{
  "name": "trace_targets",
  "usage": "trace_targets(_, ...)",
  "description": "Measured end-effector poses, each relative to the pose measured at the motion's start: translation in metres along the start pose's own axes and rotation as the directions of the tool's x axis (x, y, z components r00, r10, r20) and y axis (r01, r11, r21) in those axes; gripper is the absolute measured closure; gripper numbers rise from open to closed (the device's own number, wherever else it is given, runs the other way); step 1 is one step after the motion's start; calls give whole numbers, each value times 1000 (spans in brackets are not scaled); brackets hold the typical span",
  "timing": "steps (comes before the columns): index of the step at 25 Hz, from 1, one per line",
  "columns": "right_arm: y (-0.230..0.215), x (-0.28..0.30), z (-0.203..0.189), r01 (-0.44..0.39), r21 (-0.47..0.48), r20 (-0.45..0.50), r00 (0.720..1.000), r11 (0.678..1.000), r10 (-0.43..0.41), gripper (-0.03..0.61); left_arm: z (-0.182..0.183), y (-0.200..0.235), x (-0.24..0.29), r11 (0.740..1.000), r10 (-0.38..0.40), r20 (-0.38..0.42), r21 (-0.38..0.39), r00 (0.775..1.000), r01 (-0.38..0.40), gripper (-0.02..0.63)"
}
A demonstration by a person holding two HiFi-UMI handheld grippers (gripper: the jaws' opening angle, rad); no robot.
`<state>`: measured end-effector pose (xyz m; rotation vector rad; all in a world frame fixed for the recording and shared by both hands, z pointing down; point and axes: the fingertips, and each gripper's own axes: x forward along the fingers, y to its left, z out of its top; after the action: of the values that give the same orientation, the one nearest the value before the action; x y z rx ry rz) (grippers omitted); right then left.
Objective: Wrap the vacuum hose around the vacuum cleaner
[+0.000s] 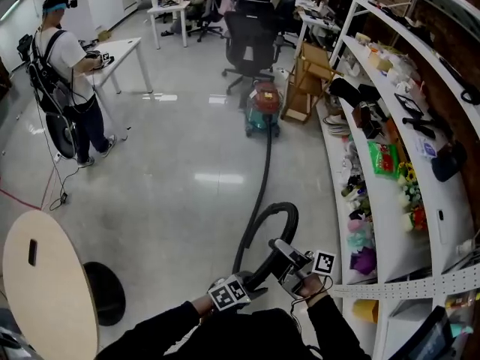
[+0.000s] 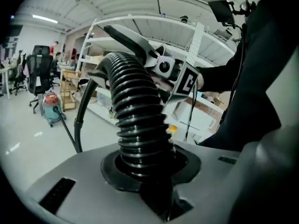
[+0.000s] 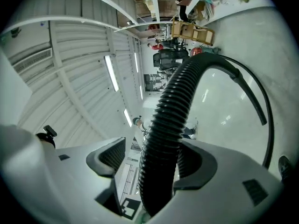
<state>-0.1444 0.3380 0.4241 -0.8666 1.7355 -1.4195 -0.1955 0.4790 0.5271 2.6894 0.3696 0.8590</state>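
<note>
1. One vacuum cleaner: on the floor (beside the shelves).
2. One vacuum hose: trails from it to two grippers.
3. Left gripper jaws: clamped on hose.
4. Right gripper jaws: apart, hose between.

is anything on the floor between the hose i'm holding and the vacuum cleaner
Nothing visible. The floor along the vacuum hose is bare up to the vacuum cleaner. An office chair stands just behind it and a wooden stand to its right.
</note>
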Motion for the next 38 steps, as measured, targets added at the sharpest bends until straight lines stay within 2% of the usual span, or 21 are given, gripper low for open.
trace_targets(3, -6, 10, 1, 29, -57, -65, 997, 998, -32, 233, 20, 26, -26, 990, -59, -20, -132, 998, 56, 491)
trace_targets(5, -21, 2, -10, 67, -143, -158, 983, 988, -89, 233, 36, 52, -44, 961, -92, -7, -261, 996, 87, 491)
trace_targets(6, -30, -5, -22, 90, -228, -226, 964, 970, -142, 234, 45, 65, -52, 941, -110, 0, -322, 994, 104, 489)
trace_targets(7, -38, -13, -38, 95, -340, -305, 930, 936, -205, 235, 54, 78, -60, 919, -129, 11, -376, 992, 123, 489)
trace_targets(9, -51, -23, -74, 23, -578, -448, 827, 816, -341, 235, 79, 100, -73, 875, -162, 37, -456, 986, 160, 489)
trace_targets(11, -58, -18, -97, -116, -746, -509, 735, 656, -448, 235, 107, 120, -78, 844, -177, 58, -505, 983, 181, 488)
trace_targets(13, -62, 0, -100, -228, -835, -496, 705, 501, -507, 233, 136, 139, -75, 815, -179, 81, -545, 981, 194, 488)
trace_targets(15, -77, 15, -92, -286, -882, -460, 695, 375, -552, 235, 160, 154, -67, 789, -180, 94, -580, 979, 200, 488)
trace_targets(17, -88, 23, -86, -347, -891, -454, 681, 294, -574, 245, 177, 163, -57, 771, -178, 96, -605, 979, 199, 488)
trace_targets(19, -83, 30, -80, -424, -867, -495, 670, 262, -554, 369, 192, 172, -46, 772, -163, 79, -611, 984, 177, 486)
trace_targets(20, -79, 33, -72, -443, -855, -516, 670, 271, -533, 371, 201, 178, -40, 779, -147, 65, -607, 987, 156, 486)
trace_targets(22, -68, 36, -50, -439, -834, -551, 691, 334, -468, 376, 218, 194, -27, 817, -91, 14, -571, 996, 82, 461)
trace_targets(23, -63, 37, -36, -425, -823, -562, 710, 377, -425, 377, 223, 204, -22, 849, -47, -35, -528, 998, 21, 345)
trace_targets(24, -58, 39, -21, -404, -808, -566, 732, 428, -379, 380, 226, 216, -18, 881, 8, -90, -470, 996, -49, 263)
trace_targets(25, -54, 41, -4, -373, -788, -563, 758, 490, -329, 385, 229, 229, -19, 903, 69, -128, -415, 989, -116, 228)
trace_targets(27, -49, 49, 36, -293, -718, -532, 816, 631, -226, 385, 240, 255, -38, 902, 170, -110, -384, 979, -200, 199)
trace_targets(29, -43, 56, 79, -226, -602, -485, 865, 766, -125, 391, 252, 269, -66, 880, 225, -15, -427, 974, -210, 198)
trace_targets(31, -40, 62, 119, -167, -478, -430, 901, 862, -64, 392, 250, 264, -85, 888, 255, 56, -408, 965, -211, 199)
trace_targets(34, -47, 75, 171, -95, -279, -296, 955, 956, 8, 405, 213, 232, -74, 934, 248, 50, -277, 967, -225, 199)
trace_targets(36, -47, 85, 201, -94, -187, -197, 979, 978, 56, 405, 179, 216, -46, 949, 243, 28, -214, 970, -232, 199)
trace_targets(38, -46, 97, 219, -82, -144, -135, 989, 986, 63, 408, 150, 214, -11, 949, 247, 32, -211, 968, -235, 199)
